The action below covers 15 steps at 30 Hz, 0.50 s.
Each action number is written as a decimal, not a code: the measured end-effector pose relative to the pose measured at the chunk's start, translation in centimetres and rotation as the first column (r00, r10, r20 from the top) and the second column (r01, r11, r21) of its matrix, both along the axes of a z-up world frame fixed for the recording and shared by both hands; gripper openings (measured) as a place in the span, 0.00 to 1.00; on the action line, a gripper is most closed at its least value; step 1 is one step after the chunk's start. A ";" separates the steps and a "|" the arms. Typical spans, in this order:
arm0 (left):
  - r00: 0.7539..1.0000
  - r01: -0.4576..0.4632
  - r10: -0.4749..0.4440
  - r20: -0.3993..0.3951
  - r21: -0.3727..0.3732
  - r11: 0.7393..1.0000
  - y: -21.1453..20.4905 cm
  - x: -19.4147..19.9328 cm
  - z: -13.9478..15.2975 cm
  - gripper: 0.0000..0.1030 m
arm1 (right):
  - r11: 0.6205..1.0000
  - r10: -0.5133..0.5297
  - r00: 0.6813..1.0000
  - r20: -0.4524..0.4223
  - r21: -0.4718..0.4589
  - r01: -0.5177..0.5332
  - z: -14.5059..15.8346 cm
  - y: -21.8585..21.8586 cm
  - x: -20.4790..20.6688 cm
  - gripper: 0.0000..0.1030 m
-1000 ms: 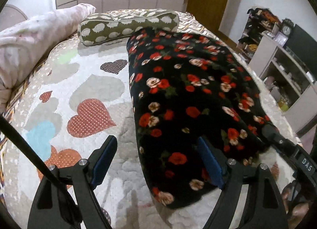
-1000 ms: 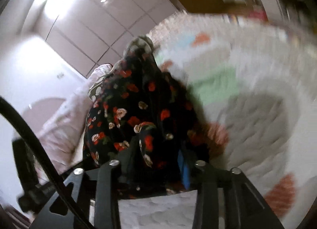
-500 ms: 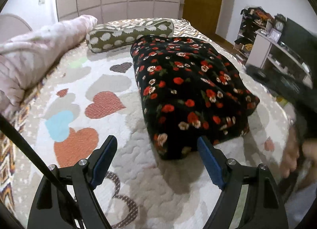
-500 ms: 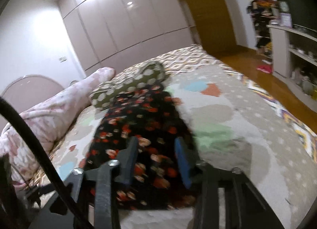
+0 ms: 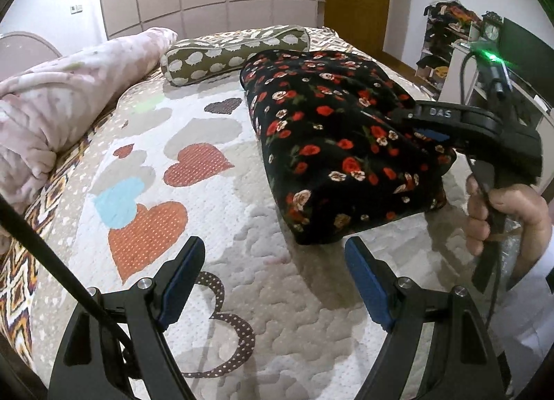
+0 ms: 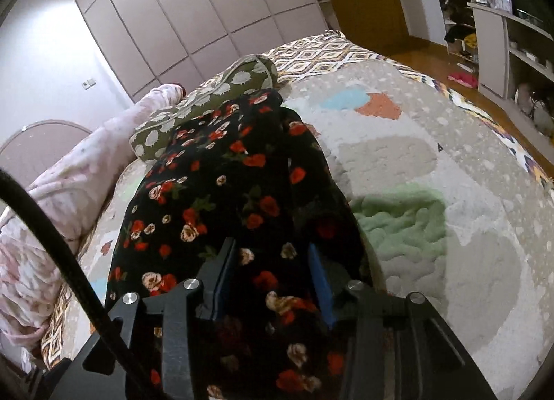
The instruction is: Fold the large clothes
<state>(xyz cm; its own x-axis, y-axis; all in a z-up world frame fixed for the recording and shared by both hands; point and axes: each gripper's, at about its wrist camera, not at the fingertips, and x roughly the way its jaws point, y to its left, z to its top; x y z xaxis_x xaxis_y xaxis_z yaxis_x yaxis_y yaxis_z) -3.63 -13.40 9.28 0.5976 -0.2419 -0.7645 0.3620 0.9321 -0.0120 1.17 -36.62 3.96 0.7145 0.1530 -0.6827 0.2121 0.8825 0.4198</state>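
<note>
A black garment with red and cream flowers lies folded into a thick oblong on the bed, and shows again in the right wrist view. My left gripper hangs open over the quilt just short of the garment's near end, with nothing between its fingers. My right gripper lies on top of the garment near its right edge. Its jaws are opening, floral fabric fills the gap between them, and no fold looks pinched. In the left wrist view the right gripper reaches in from the right, carried by a person's hand.
The quilt with heart patches covers the bed. An olive bolster lies across the far end and a rolled pink blanket runs along the left side. Shelves and a dark screen stand beyond the bed's right edge.
My left gripper has drawn back from the garment, which now lies beyond its fingertips. The right gripper has come to rest on the garment's right side, its jaws narrower half a second ago and wider now.
</note>
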 end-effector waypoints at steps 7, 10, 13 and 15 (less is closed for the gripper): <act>1.000 0.002 -0.002 -0.008 0.003 1.000 0.0 -0.1 -0.2 0.80 | 0.998 0.022 1.000 0.014 -0.059 -0.021 0.8 0.4 -2.1 0.43; 1.000 0.003 -0.003 -0.006 0.006 1.000 -0.1 -0.1 -0.1 0.80 | 0.998 0.019 1.000 0.013 -0.057 -0.018 0.9 -0.1 -3.0 0.45; 1.000 0.012 -0.012 -0.007 -0.004 1.000 -0.1 -0.2 0.1 0.80 | 1.000 0.006 0.999 0.037 -0.017 -0.006 1.5 -1.3 -4.0 0.46; 1.000 0.019 -0.019 -0.012 -0.037 0.999 0.3 0.2 0.5 0.80 | 1.000 -0.004 0.998 0.059 0.011 0.003 2.1 -2.2 -4.2 0.58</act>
